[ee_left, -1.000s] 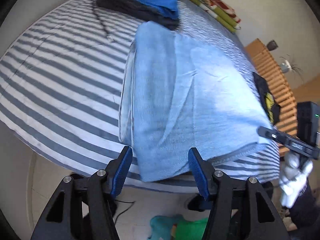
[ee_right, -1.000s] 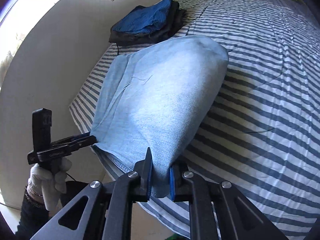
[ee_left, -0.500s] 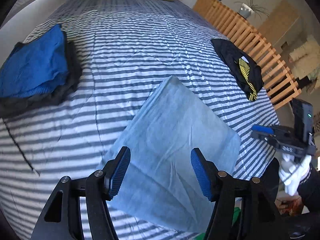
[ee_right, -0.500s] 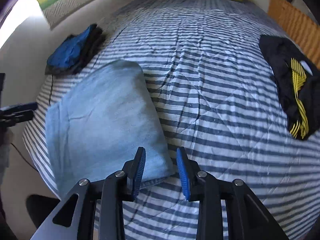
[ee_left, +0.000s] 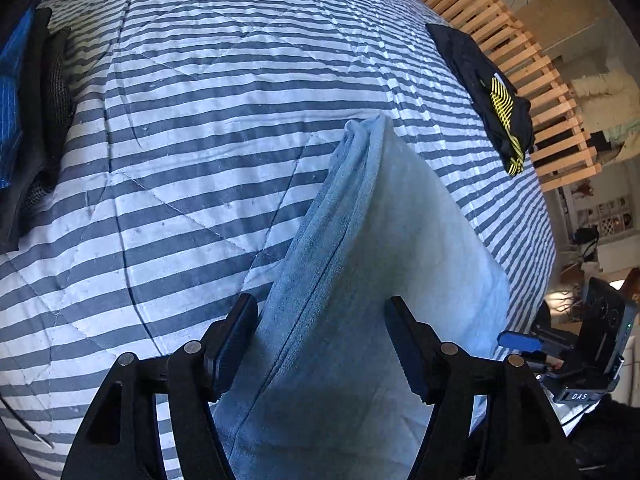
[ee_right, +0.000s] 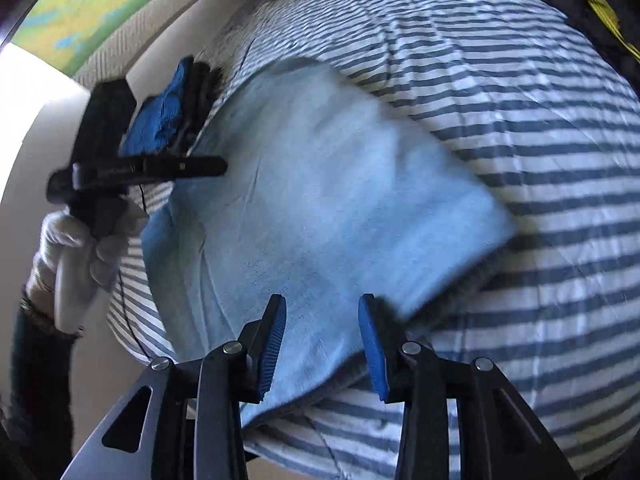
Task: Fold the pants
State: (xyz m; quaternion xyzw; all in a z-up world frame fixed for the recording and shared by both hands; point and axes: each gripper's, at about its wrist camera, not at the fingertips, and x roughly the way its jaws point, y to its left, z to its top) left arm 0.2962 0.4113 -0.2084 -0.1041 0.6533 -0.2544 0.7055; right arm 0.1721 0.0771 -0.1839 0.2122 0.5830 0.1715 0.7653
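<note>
The light blue pants (ee_left: 384, 240) lie folded into a thick rectangle on the striped bed cover (ee_left: 192, 128), near its front edge. My left gripper (ee_left: 322, 344) is open, its fingers straddling the near left edge of the fold without pinching it. In the right wrist view the pants (ee_right: 320, 200) are motion-blurred. My right gripper (ee_right: 322, 344) is open just above their near right part, holding nothing. The left gripper (ee_right: 184, 168) shows side-on at the pants' far left corner, held by a gloved hand (ee_right: 76, 240). The right gripper (ee_left: 520, 342) shows at the pants' right edge.
A stack of blue and dark clothes (ee_left: 28, 112) sits at the bed's left side, also the clothes stack (ee_right: 172, 112). A black garment with yellow lines (ee_left: 496, 108) lies at the far right, by a wooden slatted frame (ee_left: 552, 92). A cable (ee_right: 132, 320) hangs at the bed edge.
The right gripper let go of the pants' edge and opened wider. Both grippers have come down close over the folded pants, the left one to its left edge.
</note>
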